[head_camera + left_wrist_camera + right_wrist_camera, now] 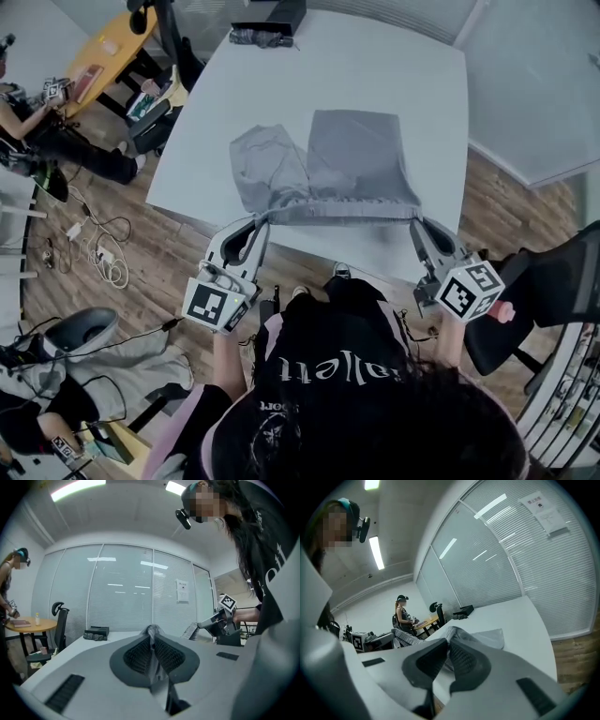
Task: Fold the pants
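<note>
Grey pants point(328, 164) lie with their legs spread across the white table point(375, 66), the waistband stretched taut just above the near edge. The left gripper point(262, 219) and right gripper point(416, 223) each pinch one end of that band, jaws almost closed on the cloth. This hold likely keeps the fabric flat and square for a first fold. One leg looks rumpled and may need smoothing.

Soft, matt grey cloth pants point(352, 155) — smooth white table point(375, 66), wooden floor point(497, 211).
</note>
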Demonstrator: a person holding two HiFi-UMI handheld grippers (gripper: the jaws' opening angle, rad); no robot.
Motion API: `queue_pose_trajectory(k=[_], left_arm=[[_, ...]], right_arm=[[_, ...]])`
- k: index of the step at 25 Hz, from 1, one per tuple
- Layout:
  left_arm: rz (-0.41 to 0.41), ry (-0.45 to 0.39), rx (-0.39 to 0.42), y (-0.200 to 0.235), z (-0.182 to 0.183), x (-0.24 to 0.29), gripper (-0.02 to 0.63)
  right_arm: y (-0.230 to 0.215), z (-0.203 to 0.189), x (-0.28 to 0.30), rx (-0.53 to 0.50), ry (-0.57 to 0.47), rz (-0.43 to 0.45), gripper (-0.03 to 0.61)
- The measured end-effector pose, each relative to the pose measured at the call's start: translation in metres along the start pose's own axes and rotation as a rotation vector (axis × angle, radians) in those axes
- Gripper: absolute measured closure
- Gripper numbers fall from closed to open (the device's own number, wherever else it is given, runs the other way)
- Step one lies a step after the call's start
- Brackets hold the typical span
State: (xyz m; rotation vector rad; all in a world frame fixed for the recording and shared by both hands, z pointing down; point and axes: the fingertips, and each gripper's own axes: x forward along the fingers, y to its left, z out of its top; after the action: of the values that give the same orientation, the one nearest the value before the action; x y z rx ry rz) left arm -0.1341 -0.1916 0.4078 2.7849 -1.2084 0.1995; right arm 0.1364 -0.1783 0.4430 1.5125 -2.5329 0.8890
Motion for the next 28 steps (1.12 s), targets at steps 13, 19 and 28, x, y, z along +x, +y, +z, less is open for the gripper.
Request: queue_pose_trajectory(k=[13,19,28], left_arm=[[0.035,0.052,0.004,0.015,-0.004,0.008,0.568],[0.034,0.119,0.095,0.053,-0.014,0.042,0.568],[0.037,0.259,0.216,0.122,-0.043,0.105,0.568]], right_arm=[[-0.006,0.021,0.011,0.014,-0.019,0.037,0.545],[-0.037,0.036,0.058,0.002,0.003,0.063,0.545],[-0.079,0.051,0.156,-0.041,0.109,0.071,0.545]])
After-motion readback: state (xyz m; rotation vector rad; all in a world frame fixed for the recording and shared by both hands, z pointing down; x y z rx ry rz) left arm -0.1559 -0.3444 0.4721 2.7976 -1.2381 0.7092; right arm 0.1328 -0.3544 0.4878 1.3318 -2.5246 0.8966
